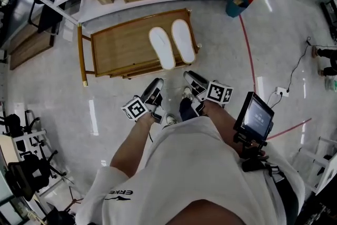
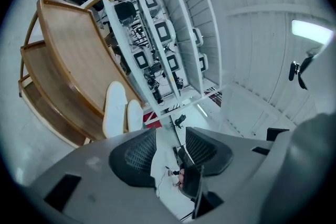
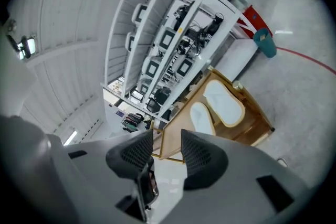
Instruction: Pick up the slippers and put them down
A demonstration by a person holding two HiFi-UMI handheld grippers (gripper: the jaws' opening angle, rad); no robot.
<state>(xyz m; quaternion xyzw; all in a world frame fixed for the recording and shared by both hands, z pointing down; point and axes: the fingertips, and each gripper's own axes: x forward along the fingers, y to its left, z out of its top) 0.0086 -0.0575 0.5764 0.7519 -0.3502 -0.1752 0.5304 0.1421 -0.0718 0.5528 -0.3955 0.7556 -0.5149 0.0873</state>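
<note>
Left slipper and right slipper, both white, lie flat on top of the cart at its right end, just beside each other, long axes running near to far. The left slipper's near end reaches the cart's near edge.

Left gripper: jaws apart, nothing between them, only floor and far shelving seen through the gap. Right gripper: same, jaws apart and empty. Both sit on the near side of the cart, clear of both slippers and aimed roughly level toward the cart.

Step, as I judge it: approach for the pick. Nothing is gripped or lifted yet.

Doing it well:
- One gripper per slipper, left to left, right to right, so the arms do not cross.
- Come in from the near edge, low over the cart top, and take each slipper at its near end.
- These look thin and soft, so roll the jaws to pinch through the thickness, one jaw under the edge and one on top.
- Keep the jaws wide until the slipper is well between the pads, then close.
- Lift straight up, since the neighbour lies close and could get dragged.
</note>
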